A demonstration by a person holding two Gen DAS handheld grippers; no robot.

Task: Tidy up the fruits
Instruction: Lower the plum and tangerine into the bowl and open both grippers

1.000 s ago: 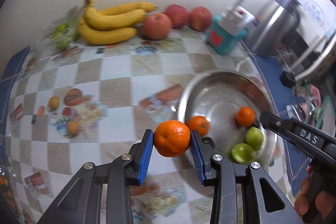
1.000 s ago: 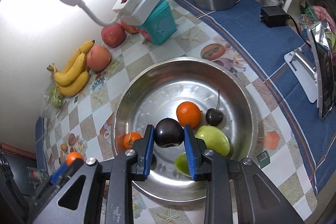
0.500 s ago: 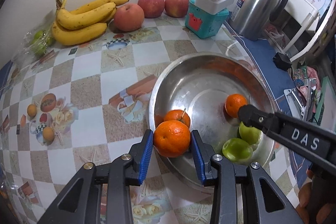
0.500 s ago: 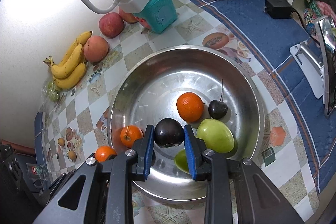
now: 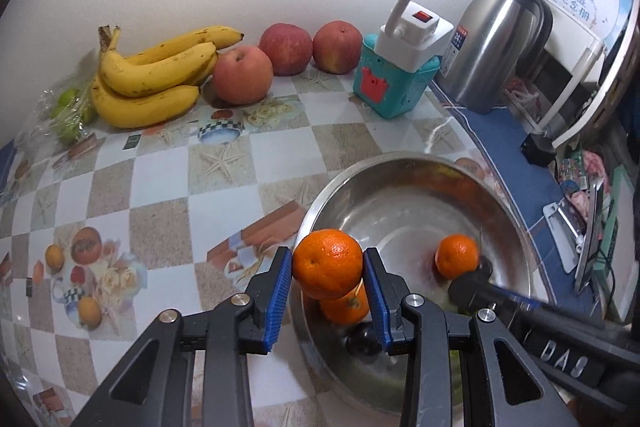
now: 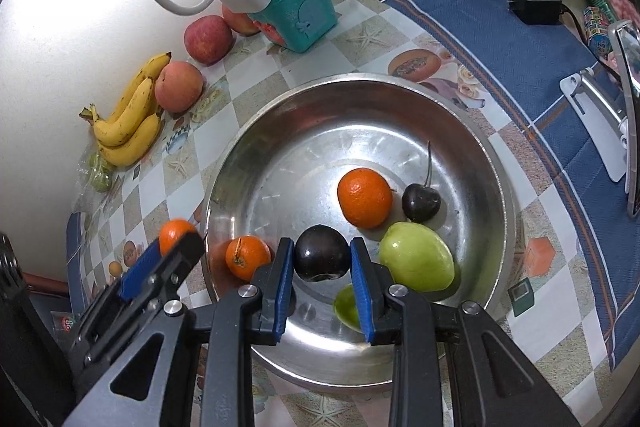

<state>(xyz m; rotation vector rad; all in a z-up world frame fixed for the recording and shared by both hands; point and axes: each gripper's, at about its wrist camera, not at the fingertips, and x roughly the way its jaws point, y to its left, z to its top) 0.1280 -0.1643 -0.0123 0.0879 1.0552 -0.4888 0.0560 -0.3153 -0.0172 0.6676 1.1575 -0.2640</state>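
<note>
My left gripper (image 5: 327, 273) is shut on an orange (image 5: 327, 263) and holds it just over the near-left rim of the steel bowl (image 5: 404, 163). In the right wrist view that gripper (image 6: 168, 247) shows at the bowl's left edge with its orange (image 6: 176, 231). My right gripper (image 6: 322, 259) is shut on a dark plum (image 6: 322, 253) above the bowl (image 6: 360, 83). Inside lie two oranges (image 6: 365, 197) (image 6: 247, 257), a dark cherry (image 6: 421, 202) with a stem, a green fruit (image 6: 416, 261) and another green one (image 6: 347, 307) partly hidden behind a finger.
Bananas (image 5: 148, 75), three apples (image 5: 242, 75) and a bag of green fruit (image 5: 70, 111) lie along the back wall. A teal box with a white lamp socket (image 5: 394, 83), a steel kettle (image 5: 500, 39) and clutter on the blue cloth (image 6: 532, 39) stand to the right.
My left gripper has carried its orange rightward and down, from over the tablecloth to the bowl's rim. The right gripper has kept almost still with the plum.
</note>
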